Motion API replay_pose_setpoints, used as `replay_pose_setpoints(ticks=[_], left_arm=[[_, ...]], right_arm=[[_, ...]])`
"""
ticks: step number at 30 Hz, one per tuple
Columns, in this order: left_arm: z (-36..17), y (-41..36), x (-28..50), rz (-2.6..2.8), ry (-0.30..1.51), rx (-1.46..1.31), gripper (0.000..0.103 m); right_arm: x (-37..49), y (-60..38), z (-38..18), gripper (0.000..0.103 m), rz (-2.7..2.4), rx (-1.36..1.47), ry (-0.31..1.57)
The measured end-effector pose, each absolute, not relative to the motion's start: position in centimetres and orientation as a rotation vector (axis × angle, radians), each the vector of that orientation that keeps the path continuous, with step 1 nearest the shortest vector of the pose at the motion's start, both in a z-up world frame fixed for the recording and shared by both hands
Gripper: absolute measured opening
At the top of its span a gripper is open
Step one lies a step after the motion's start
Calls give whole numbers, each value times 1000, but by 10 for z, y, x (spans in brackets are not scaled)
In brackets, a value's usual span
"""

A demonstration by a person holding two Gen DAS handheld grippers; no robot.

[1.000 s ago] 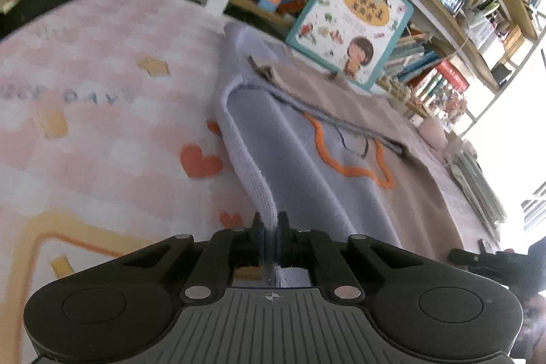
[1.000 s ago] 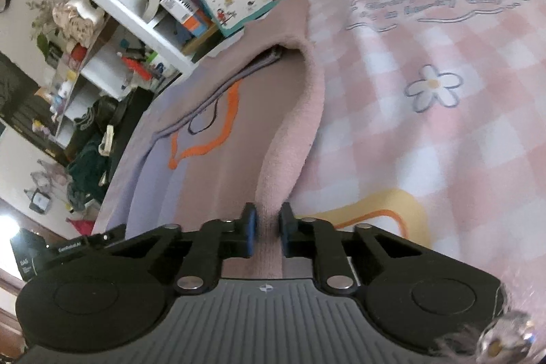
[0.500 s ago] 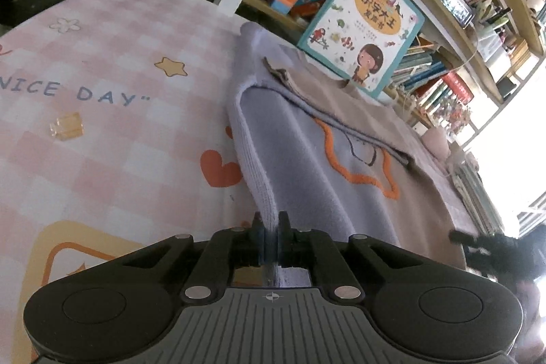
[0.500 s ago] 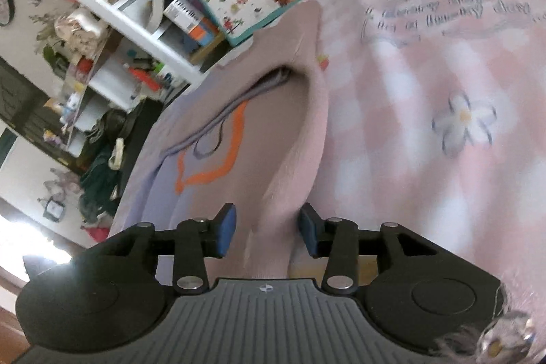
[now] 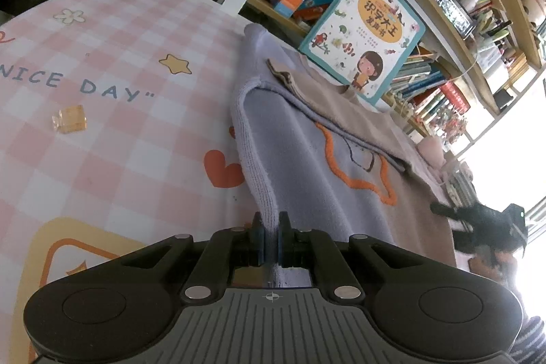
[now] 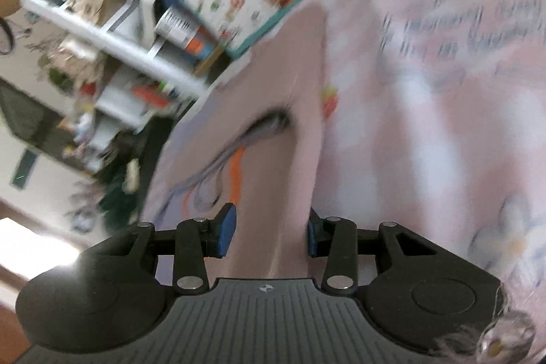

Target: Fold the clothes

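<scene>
A: Where is the sweater [image 5: 307, 166]?

B: Spread flat on the pink checked sheet [image 5: 112, 139] of the bed, its top reaching the far edge where the picture book [image 5: 361, 33] leans against the shelves. It is lilac on one side and beige on the other, with an orange star outline on the front.

A: And the left gripper [image 5: 271, 239]?

B: Its fingers are pinched tight on the lilac ribbed edge, at the near side of the bed. I judge that it pins this side so the cloth stays straight for a fold.

A: The right gripper [image 6: 269, 234]?

B: Its fingers stand apart, with the beige edge [image 6: 300, 139] between them. The left pad is clear of the cloth; the right pad [image 6: 311, 237] seems just beside it, though blur hides any contact. I would say this side lies free, with nothing gripping it.

A: Anything else nearby?

B: A small amber wrapper [image 5: 70, 124] lies on the sheet, well apart from the sweater.
</scene>
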State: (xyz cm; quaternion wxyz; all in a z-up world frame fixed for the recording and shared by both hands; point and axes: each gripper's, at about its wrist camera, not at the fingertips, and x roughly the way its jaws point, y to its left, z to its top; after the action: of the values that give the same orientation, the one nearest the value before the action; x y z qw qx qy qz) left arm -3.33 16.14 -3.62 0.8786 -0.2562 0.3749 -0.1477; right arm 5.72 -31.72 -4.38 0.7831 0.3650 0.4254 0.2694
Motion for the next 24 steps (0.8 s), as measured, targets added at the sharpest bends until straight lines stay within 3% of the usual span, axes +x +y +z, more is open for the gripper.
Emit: replay_pose_setpoints(ticks=[9,18,21,24], left_arm=[[-38,169,-32,-355,815,-577,8],[-38,166,-39,-415,832,-572,15],[-37,161,-42,-419,824,-538,6],[-37,163,-47,-428,822,-546,5]], right_arm=[[-24,-316,-42,31,637,796,1006],[-51,-311,-38,9,566,742,986],[-55,-307,-35,7,551,698,975],[-60,-301,-29,7,558,660,960]])
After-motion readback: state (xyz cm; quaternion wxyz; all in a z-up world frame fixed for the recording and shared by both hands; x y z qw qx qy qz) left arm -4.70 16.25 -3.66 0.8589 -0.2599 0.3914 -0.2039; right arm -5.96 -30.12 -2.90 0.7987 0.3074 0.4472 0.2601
